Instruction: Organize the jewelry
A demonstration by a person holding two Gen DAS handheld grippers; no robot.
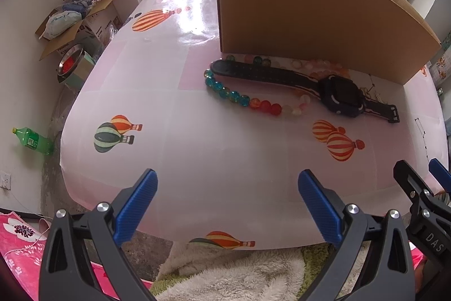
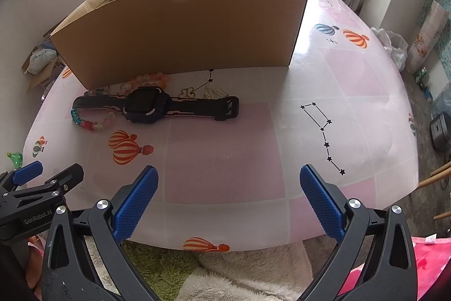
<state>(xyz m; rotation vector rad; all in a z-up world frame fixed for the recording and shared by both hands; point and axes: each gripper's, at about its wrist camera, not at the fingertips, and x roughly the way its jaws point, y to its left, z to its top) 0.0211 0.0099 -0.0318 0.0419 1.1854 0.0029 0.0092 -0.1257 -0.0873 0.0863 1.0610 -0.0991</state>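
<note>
Right now both claws hover over the near edge of the desk (image 2: 225,160), w/ nothing in either. Left claw (image 1: 227,200) is spread wide, blue pads well apart, empty; right claw (image 2: 229,198) likewise wide open & empty. Each shows at the other's side: right claw at the right edge of the left wrist view, left claw at the lower left of the right wrist view. Jewelry lies farther back on the desk, well apart from both claws, just in front of the cardboard box (image 2: 183,27), which stands open-topped. A dark watch (image 2: 149,105) lies flat, strap stretched out left-right, face up. A bead bracelet (image 1: 245,99) w/ teal, red & pale beads curves under & around the watch strap; in the left wrist view it sits ahead & a bit right of the left claw's centre, in the right wrist view ahead & to the left of the right claw. A second, pale orange/pink bead strand (image 2: 149,79) lies between watch & box wall. Small gold-tone pieces (image 2: 187,93) sit just behind the strap, near the box; can't tell exactly what they are.
</note>
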